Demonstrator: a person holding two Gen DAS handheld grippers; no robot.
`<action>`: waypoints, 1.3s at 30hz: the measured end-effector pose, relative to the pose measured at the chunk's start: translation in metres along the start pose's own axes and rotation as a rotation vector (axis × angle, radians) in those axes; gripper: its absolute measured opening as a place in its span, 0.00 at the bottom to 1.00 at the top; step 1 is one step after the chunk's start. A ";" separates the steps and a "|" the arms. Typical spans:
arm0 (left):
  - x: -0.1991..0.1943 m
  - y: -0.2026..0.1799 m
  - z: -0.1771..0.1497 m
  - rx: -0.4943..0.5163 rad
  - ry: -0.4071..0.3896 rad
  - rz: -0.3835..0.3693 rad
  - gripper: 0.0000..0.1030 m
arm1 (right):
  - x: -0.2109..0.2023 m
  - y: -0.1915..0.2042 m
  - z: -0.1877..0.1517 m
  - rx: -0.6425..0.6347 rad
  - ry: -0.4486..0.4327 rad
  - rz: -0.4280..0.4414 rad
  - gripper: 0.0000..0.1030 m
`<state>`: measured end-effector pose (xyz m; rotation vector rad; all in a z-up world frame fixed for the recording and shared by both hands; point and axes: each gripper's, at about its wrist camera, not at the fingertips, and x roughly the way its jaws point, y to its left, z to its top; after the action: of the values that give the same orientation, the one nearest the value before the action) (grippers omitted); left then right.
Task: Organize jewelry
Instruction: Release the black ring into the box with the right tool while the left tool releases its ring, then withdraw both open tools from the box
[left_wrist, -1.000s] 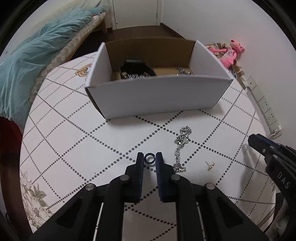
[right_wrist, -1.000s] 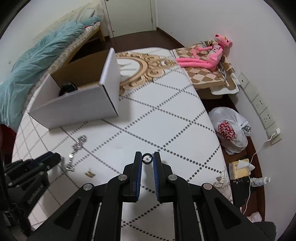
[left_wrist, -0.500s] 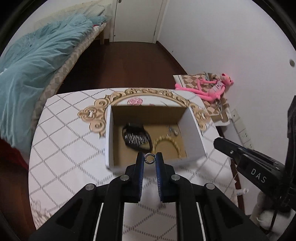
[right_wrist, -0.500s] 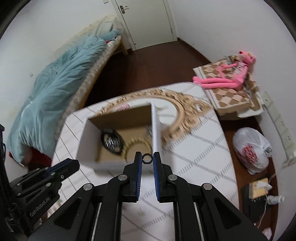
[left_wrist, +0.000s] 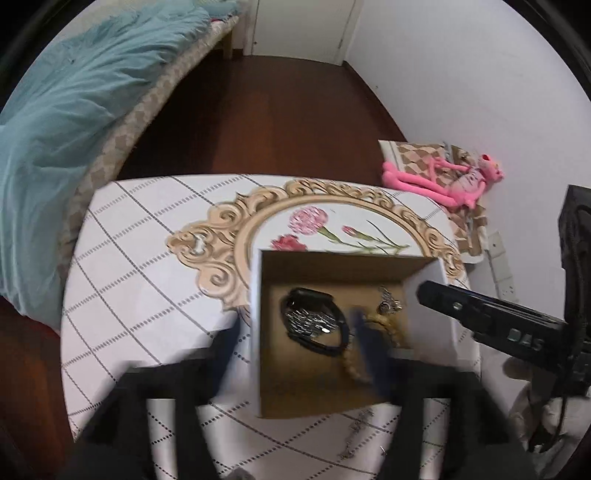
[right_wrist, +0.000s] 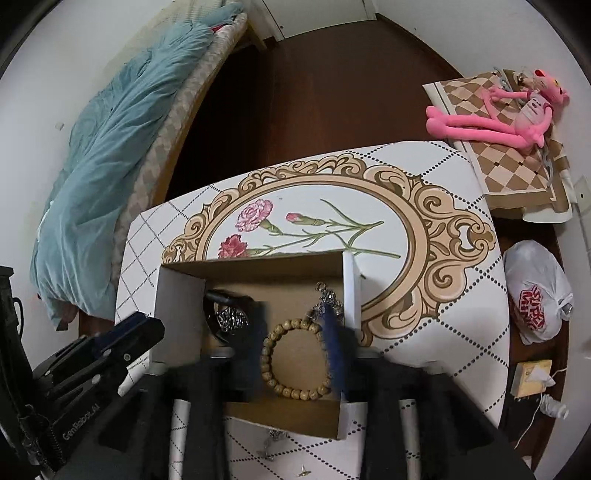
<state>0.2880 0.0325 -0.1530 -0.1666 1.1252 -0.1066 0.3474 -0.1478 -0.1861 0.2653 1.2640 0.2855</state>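
I am holding both grippers over the open cardboard box (left_wrist: 428, 306) that is sitting on the white patterned table (left_wrist: 147, 258). My left gripper (left_wrist: 295, 343) is hanging over the box's left part with its fingers spread wide; its jaws have just been opening, and nothing is pinched between them now. One blurred finger is showing over the box's left wall, the other over the box floor, near the beads. Between them, down on the floor of the box, the black watch (left_wrist: 314, 321) with its metal band is lying. Just to its right the wooden bead bracelet (left_wrist: 351, 365) is curving along the floor, and a small silver piece (left_wrist: 388, 304) is lying toward the far right corner.

My right gripper (right_wrist: 295, 350) is hanging over the same box, fingers parted; its jaws have just been opening too, and they are pressing on nothing. In its own view the bead bracelet (right_wrist: 295, 360) is lying flat on the box floor directly beneath the gap between the two fingers, the watch (right_wrist: 229, 317) is to their left, and the silver piece (right_wrist: 327, 299) is just beyond the right finger, against the right wall.

I cannot make out either ring in these blurred views. On the table in front of the box, a silver chain (left_wrist: 354, 432) is lying outside it.
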 end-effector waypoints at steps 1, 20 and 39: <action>-0.002 0.002 0.000 -0.003 -0.014 0.002 0.78 | 0.000 0.000 0.000 0.005 -0.001 0.012 0.47; -0.027 0.020 -0.033 0.010 -0.131 0.218 1.00 | -0.033 0.017 -0.052 -0.143 -0.130 -0.349 0.95; -0.130 -0.014 -0.088 0.022 -0.309 0.218 1.00 | -0.130 0.037 -0.121 -0.133 -0.332 -0.421 0.95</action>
<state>0.1525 0.0340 -0.0720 -0.0381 0.8269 0.0987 0.1929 -0.1547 -0.0905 -0.0700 0.9390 -0.0377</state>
